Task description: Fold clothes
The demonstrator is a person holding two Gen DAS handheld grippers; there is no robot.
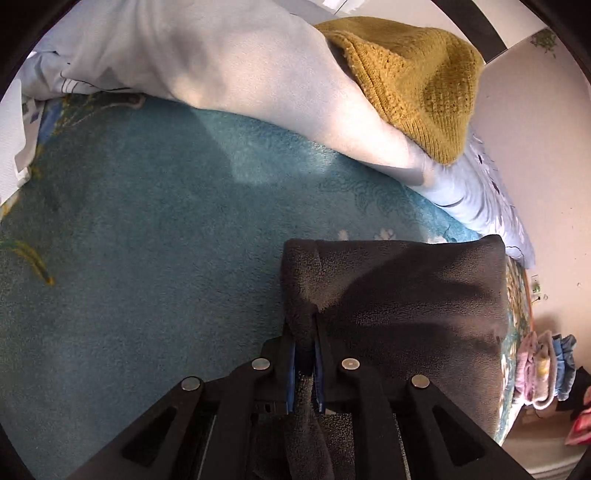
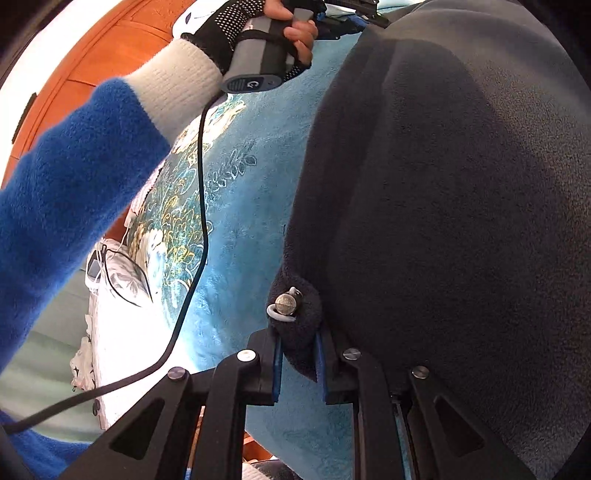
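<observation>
Left wrist view: the left gripper (image 1: 304,354) is closed down on an edge of a dark grey fleece garment (image 1: 399,291), a ridge of fabric pinched between the blue pads (image 1: 291,373). The garment lies as a squared, already doubled block on the teal bed blanket (image 1: 147,258), its near left edge held, presumably so that edge can be carried over or kept aligned. Behind it, a pale blue duvet (image 1: 207,59) is bunched, with a mustard knit sweater (image 1: 413,77) on top, likely awaiting its turn. A heap of small clothes (image 1: 546,369) is seen off the bed at right. Right wrist view: the right gripper (image 2: 299,354) is nearly closed on a corner of the same fleece garment (image 2: 461,221), where a metal snap with a pale loop (image 2: 286,304) sits just above the pads. The two grips are judged to keep the fold taut. The person's gloved left hand (image 2: 266,33), blue-sleeved, is seen holding the other gripper's handle, its cable (image 2: 201,184) trailing across the blanket.
</observation>
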